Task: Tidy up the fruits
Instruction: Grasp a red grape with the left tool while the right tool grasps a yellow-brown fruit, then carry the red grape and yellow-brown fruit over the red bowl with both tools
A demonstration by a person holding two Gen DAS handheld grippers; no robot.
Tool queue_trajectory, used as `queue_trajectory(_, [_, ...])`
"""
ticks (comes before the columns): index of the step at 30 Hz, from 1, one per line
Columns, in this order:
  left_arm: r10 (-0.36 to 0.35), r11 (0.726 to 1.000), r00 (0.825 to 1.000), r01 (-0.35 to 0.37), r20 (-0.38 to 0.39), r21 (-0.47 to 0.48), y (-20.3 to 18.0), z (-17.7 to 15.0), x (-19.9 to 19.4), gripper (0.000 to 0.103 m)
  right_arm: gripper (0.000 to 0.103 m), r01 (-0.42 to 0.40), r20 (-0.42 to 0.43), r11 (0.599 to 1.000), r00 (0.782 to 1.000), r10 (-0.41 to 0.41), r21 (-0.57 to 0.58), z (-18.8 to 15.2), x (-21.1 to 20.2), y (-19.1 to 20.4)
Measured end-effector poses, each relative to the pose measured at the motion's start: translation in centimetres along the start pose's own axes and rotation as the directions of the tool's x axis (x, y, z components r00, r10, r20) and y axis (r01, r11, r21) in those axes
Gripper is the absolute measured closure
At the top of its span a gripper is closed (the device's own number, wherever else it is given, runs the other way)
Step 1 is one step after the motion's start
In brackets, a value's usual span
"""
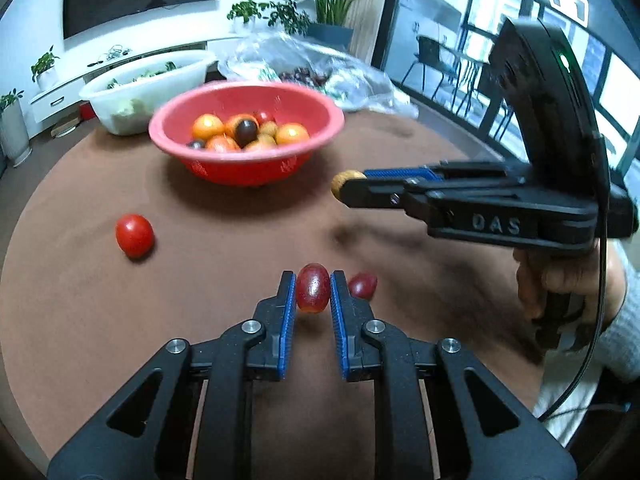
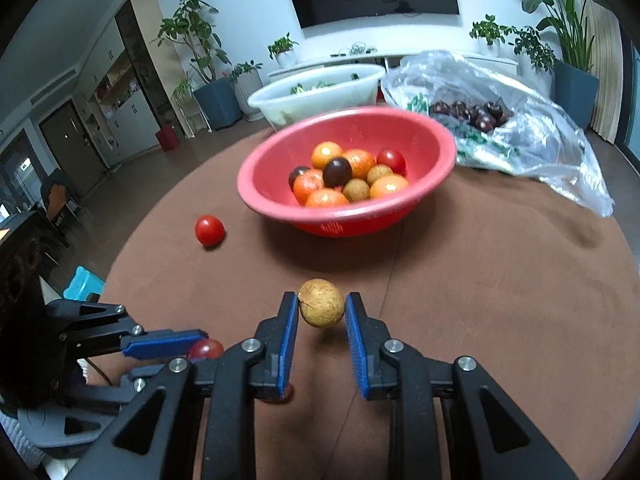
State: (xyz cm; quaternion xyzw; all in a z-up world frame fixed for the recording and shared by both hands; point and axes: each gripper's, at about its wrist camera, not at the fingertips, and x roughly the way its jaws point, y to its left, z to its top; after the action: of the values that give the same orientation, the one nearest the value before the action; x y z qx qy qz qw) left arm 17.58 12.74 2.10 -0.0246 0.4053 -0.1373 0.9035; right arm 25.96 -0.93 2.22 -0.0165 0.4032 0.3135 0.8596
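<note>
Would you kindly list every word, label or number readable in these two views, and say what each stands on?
"DAS": raised letters on the black body of the right gripper, seen from the left wrist view.
Pale markings on the red bowl: too small and blurred to read.
Nothing else is legible.

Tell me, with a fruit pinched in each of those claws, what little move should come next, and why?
Probably carry both toward the red bowl and release there. The left gripper is shut on a dark red grape, the right gripper on a tan round fruit, both clear of the table; the bowl already holds similar fruit.
</note>
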Motion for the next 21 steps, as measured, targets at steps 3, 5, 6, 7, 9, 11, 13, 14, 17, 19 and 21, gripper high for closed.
queue_trajectory(3, [-0.014, 0.999, 0.999, 0.015, 0.032, -0.033, 0.9, 1.4, -0.6, 0.087, 0.076, -0.015, 0.032, 1.0, 0.999, 0.015, 0.006, 0.9, -1.0, 0.1])
queue_trajectory(5, [-0.003, 0.999, 0.999, 0.005, 0.046, -0.034, 1.3, 2.5, -0.8, 0.087, 0.076, -0.024, 0.044, 1.0, 0.999, 0.023, 0.013, 1.3, -1.3, 0.0])
queue_trajectory(6, [-0.005, 0.999, 0.999, 0.006, 0.052, -0.035, 1.5, 3.0, -0.8, 0.087, 0.076, -0.025, 0.048, 1.0, 0.999, 0.025, 0.014, 1.6, -1.3, 0.0])
queue_trajectory(7, [-0.004, 0.999, 0.998, 0.006, 0.057, -0.037, 1.8, 3.4, -0.9, 0.087, 0.076, -0.024, 0.052, 1.0, 0.998, 0.024, 0.014, 1.9, -1.4, -0.1])
queue_trajectory(9, [0.002, 0.999, 0.998, 0.001, 0.069, -0.042, 2.2, 4.5, -0.9, 0.087, 0.076, -0.023, 0.061, 1.0, 0.998, 0.022, 0.014, 2.5, -1.4, -0.2])
queue_trajectory(11, [0.001, 0.999, 0.997, 0.002, 0.081, -0.043, 2.6, 5.6, -0.7, 0.087, 0.076, -0.025, 0.07, 0.999, 0.997, 0.024, 0.021, 3.2, -1.2, -0.4])
queue_trajectory(13, [0.003, 0.999, 0.996, 0.001, 0.088, -0.045, 3.0, 6.4, -0.8, 0.087, 0.076, -0.026, 0.074, 0.999, 0.997, 0.024, 0.024, 3.8, -1.0, -0.8])
queue_trajectory(14, [0.002, 0.999, 0.996, 0.002, 0.092, -0.046, 3.4, 6.9, -0.7, 0.087, 0.076, -0.024, 0.077, 0.999, 0.997, 0.022, 0.026, 4.0, -0.9, -0.9])
queue_trajectory(17, [0.015, 0.999, 0.996, -0.011, 0.092, -0.048, 4.2, 8.5, 0.0, 0.087, 0.076, -0.024, 0.079, 0.999, 0.997, 0.021, 0.035, 4.9, -0.2, -1.4])
queue_trajectory(19, [0.015, 0.998, 0.996, -0.009, 0.093, -0.057, 4.7, 9.5, 0.8, 0.087, 0.076, -0.021, 0.081, 0.999, 0.997, 0.018, 0.039, 5.4, 0.3, -1.8])
queue_trajectory(21, [0.014, 0.998, 0.996, -0.008, 0.091, -0.067, 5.2, 10.4, 1.8, 0.087, 0.076, -0.014, 0.083, 0.999, 0.997, 0.011, 0.042, 6.2, 0.9, -2.3])
